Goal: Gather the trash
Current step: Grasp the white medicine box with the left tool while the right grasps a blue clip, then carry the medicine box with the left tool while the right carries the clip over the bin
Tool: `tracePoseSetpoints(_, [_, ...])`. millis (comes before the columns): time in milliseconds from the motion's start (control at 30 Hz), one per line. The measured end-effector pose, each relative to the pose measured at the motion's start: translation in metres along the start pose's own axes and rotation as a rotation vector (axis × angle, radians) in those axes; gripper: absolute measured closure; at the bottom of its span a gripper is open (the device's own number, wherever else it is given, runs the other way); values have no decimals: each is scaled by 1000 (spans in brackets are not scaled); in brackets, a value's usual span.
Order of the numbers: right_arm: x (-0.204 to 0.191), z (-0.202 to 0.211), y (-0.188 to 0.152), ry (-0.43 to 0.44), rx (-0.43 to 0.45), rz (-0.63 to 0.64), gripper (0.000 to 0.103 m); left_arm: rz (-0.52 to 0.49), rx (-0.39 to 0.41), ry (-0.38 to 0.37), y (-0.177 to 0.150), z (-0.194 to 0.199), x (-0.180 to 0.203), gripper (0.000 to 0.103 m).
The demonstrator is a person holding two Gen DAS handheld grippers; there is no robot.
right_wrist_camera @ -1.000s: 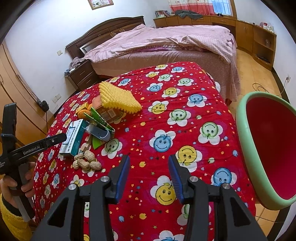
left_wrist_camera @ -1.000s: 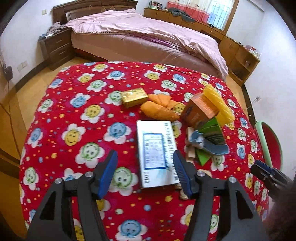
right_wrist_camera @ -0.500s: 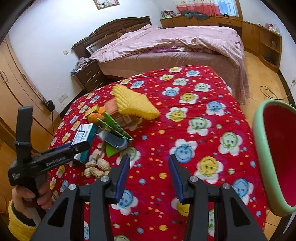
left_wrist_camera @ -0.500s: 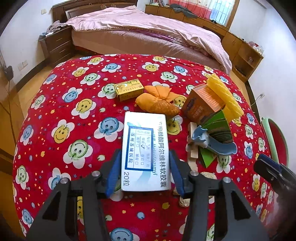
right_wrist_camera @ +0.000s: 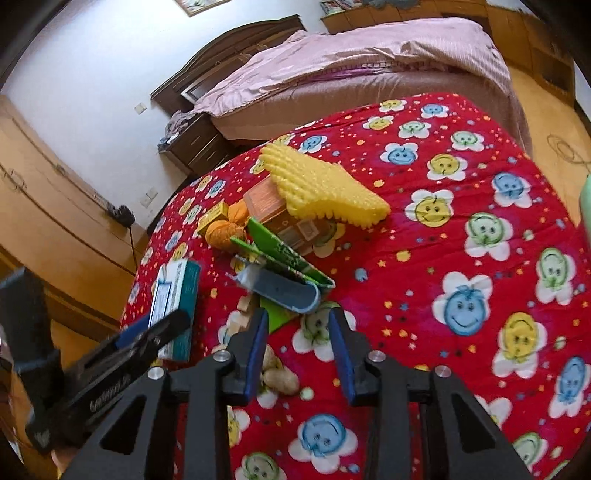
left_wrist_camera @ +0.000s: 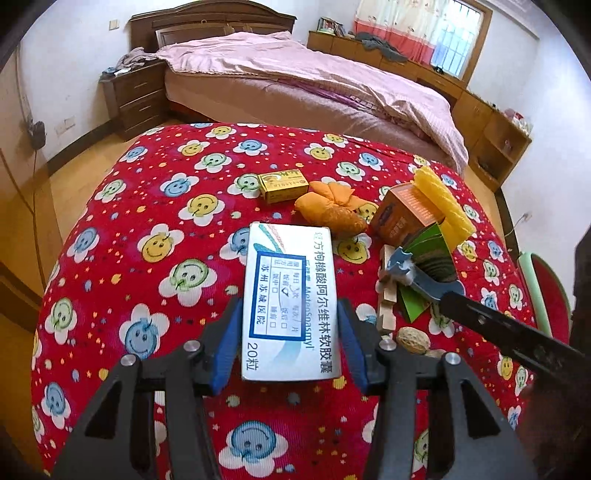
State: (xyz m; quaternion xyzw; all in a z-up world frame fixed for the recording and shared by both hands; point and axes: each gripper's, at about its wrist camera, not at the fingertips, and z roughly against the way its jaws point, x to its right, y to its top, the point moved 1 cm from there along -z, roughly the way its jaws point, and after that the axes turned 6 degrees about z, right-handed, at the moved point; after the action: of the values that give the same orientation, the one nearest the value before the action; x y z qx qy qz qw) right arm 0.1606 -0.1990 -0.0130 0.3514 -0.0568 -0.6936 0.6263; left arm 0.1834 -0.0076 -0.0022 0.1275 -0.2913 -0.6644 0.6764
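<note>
- The white medicine box [left_wrist_camera: 290,302] is clamped between the blue pads of the left gripper [left_wrist_camera: 288,345], above the red smiley tablecloth [left_wrist_camera: 147,221].
- The right gripper [right_wrist_camera: 298,349] is held open over the cloth; peanuts [right_wrist_camera: 280,380] lie by its left pad.
- The remaining trash is piled at two o'clock of the box: orange carton [left_wrist_camera: 400,218], yellow foam [left_wrist_camera: 441,203].

A red tablecloth [left_wrist_camera: 122,236] printed with smiling flowers covers the table in the foreground. Beyond it stands a wooden bed [left_wrist_camera: 221,26] under a rumpled pink quilt [left_wrist_camera: 332,85], with a dark nightstand [left_wrist_camera: 133,96] just beside its headboard. Low wooden cabinets [left_wrist_camera: 491,136] run along the far wall below a window with red curtains [left_wrist_camera: 402,29]. The floor [left_wrist_camera: 74,181] is yellow wood
</note>
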Motion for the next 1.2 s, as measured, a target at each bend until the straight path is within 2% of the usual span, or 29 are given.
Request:
tracePoseSetpoints(100, [0,-3,4,1,16,-14,73,5,6,-6,-2,3,0,52])
tracePoseSetpoints(167, [1,-5,6,-11,18,-18,85,13,8,-11,-4,5,1,52])
tracePoseSetpoints(267, [1,-6,5,-18,18,-21,92,26,9,-26,-7,9,1,52])
tracePoseSetpoints(433, [2,9,-1,-11,41,-14,92,22,21,-47,-13,22,7,52])
tracePoseSetpoints(633, [6,45,-9,-14,117,-24,92,6,40,-87,-18,40,22,52])
tracePoseSetpoints(833, [9,88,-22,-124,213,12,92,-28,45,-139,-26,56,42,52])
tracePoseSetpoints(1033, [28,106,-41,-196,213,-4,92,-82,18,-177,-40,54,66,52])
tracePoseSetpoints(1200, [49,114,-58,-220,203,-59,92,-110,-20,-203,-50,48,84,52])
